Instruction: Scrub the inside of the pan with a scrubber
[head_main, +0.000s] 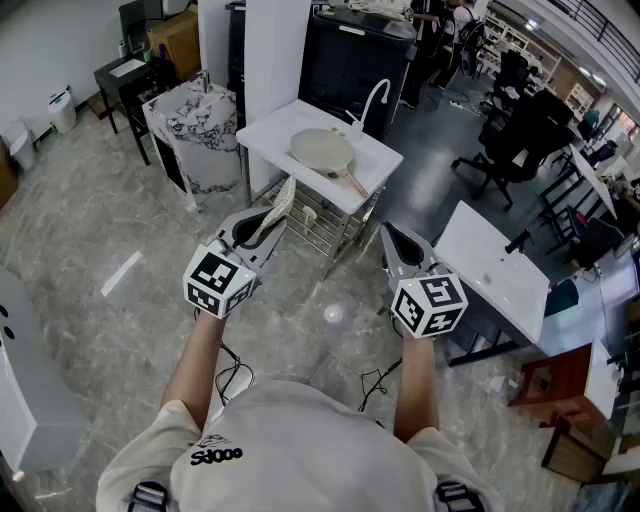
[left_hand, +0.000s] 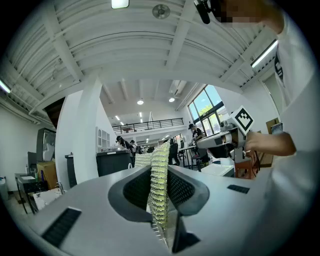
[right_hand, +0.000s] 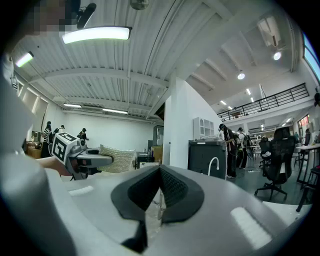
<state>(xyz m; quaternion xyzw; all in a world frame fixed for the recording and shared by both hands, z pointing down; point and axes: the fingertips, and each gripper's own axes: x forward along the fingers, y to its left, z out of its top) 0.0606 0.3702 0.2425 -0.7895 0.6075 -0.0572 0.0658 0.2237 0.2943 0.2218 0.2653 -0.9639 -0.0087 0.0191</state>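
A round beige pan with a wooden handle lies on the white sink table ahead of me, near a white faucet. My left gripper is shut on a pale mesh scrubber, which stands up between its jaws and also shows in the right gripper view. My right gripper is shut with nothing in it, its jaws meeting in its own view. Both grippers hang above the floor, short of the table and apart from the pan.
A wire rack sits under the sink table. A bagged bin stands at its left, a black cabinet behind it. A second white table is at my right, with office chairs beyond. People stand far off.
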